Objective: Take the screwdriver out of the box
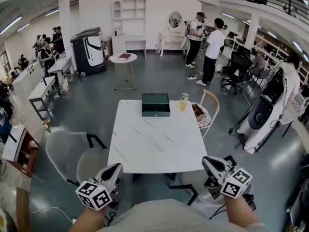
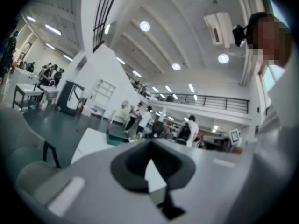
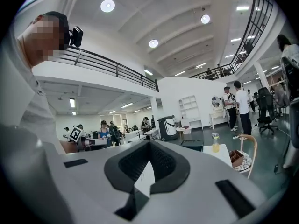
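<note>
Off the near edge of the bench (image 1: 154,144), held low: left tool (image 1: 115,168) and right tool (image 1: 208,162), each with jaws together on nothing. Far across, well apart: closed dark green box (image 1: 155,104), yellow drink bottle (image 1: 183,102) just beside. Screwdriver out of sight, lid shut.
</note>
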`<control>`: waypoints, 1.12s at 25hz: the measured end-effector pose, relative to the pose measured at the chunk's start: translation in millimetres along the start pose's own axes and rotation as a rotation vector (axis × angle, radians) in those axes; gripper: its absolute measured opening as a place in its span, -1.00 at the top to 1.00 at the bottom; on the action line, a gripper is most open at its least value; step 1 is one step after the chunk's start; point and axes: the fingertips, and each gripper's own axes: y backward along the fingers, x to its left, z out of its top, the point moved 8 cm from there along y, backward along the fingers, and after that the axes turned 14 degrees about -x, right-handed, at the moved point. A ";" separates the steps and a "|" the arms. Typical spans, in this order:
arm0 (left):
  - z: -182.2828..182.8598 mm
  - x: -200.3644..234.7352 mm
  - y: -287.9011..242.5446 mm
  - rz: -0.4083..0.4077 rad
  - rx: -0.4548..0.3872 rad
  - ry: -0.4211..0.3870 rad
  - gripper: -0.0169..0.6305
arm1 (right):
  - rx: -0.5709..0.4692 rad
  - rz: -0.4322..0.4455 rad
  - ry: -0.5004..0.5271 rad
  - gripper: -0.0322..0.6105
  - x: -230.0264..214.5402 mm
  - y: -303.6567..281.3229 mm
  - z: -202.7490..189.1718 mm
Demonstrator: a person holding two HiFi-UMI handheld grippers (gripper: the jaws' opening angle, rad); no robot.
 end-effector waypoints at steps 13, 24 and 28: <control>43.1 140.6 -35.5 -0.071 0.039 0.037 0.96 | 0.011 -0.110 -0.021 0.91 18.5 -128.0 -23.3; 47.0 195.3 -25.5 -0.011 0.015 0.057 0.96 | 0.048 -0.082 -0.027 0.91 17.2 -183.4 -40.5; 48.2 199.6 -22.0 0.036 0.011 0.047 0.96 | 0.052 -0.048 -0.044 0.91 4.9 -198.5 -44.9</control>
